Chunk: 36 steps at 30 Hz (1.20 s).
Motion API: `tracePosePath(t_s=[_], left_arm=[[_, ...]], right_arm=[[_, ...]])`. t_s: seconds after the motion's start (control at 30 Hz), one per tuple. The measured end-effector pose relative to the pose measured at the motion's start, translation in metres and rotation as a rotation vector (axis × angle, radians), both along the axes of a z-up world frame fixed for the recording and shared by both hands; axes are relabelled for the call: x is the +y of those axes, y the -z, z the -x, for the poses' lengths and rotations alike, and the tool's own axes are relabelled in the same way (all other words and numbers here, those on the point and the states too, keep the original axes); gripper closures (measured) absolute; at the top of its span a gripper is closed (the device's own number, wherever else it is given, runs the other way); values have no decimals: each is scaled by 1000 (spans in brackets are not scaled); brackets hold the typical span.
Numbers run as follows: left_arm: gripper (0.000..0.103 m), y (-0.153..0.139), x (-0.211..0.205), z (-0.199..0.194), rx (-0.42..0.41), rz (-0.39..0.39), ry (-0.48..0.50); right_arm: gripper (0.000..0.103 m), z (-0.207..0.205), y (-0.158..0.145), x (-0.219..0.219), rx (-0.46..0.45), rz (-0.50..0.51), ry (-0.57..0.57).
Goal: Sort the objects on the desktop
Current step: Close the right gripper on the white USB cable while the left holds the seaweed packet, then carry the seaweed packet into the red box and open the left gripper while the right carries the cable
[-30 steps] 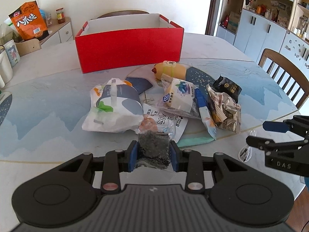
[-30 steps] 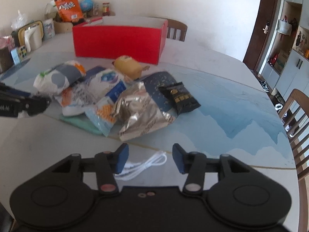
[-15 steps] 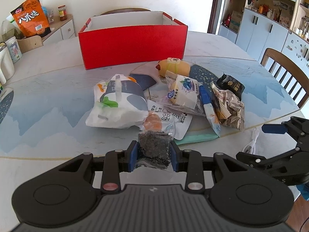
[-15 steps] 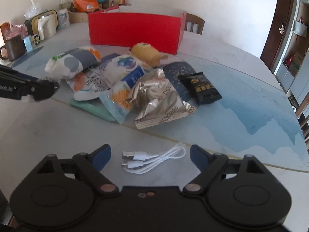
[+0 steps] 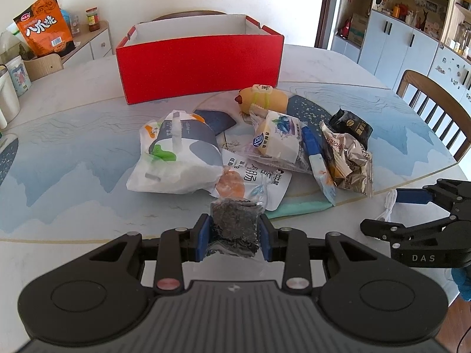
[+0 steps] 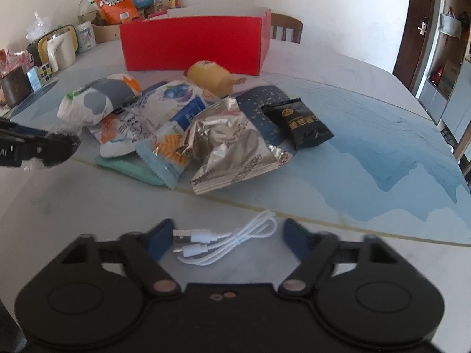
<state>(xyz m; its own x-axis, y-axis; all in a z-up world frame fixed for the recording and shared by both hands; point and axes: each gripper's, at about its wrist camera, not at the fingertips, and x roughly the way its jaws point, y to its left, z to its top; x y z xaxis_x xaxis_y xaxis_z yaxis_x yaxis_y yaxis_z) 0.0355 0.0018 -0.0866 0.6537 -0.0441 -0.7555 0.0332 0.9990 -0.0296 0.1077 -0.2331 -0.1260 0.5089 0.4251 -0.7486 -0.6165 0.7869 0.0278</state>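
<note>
The left claw (image 5: 234, 239) is clamped on a clear packet of dark flakes (image 5: 234, 229) — lifted off the surface (image 5: 73, 135), likely bound for the red box (image 5: 200, 67). The right claw (image 6: 228, 239), jaws closing, straddles a white USB cable (image 6: 223, 242) without pressing it; "DAS" marks its side.
</note>
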Motion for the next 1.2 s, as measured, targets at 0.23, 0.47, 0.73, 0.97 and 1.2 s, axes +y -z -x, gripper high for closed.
tracePosePath(t_s=[0.23, 0.47, 0.73, 0.97, 1.2], left_arm=[[70, -5, -5, 0, -5, -4, 1], [70, -18, -10, 1, -19, -16, 1], [70, -33, -10, 6, -31, -9, -15], [70, -47, -5, 7, -48, 2, -28], [70, -59, 5, -3, -51, 6, -16]], right_arm=[[30, 2, -8, -2, -25, 9, 11], [32, 7, -35, -1, -55, -6, -10], [33, 11, -56, 2, -73, -27, -7], [35, 6, -80, 4, -81, -64, 3], [35, -1, -103, 13, -108, -83, 4]])
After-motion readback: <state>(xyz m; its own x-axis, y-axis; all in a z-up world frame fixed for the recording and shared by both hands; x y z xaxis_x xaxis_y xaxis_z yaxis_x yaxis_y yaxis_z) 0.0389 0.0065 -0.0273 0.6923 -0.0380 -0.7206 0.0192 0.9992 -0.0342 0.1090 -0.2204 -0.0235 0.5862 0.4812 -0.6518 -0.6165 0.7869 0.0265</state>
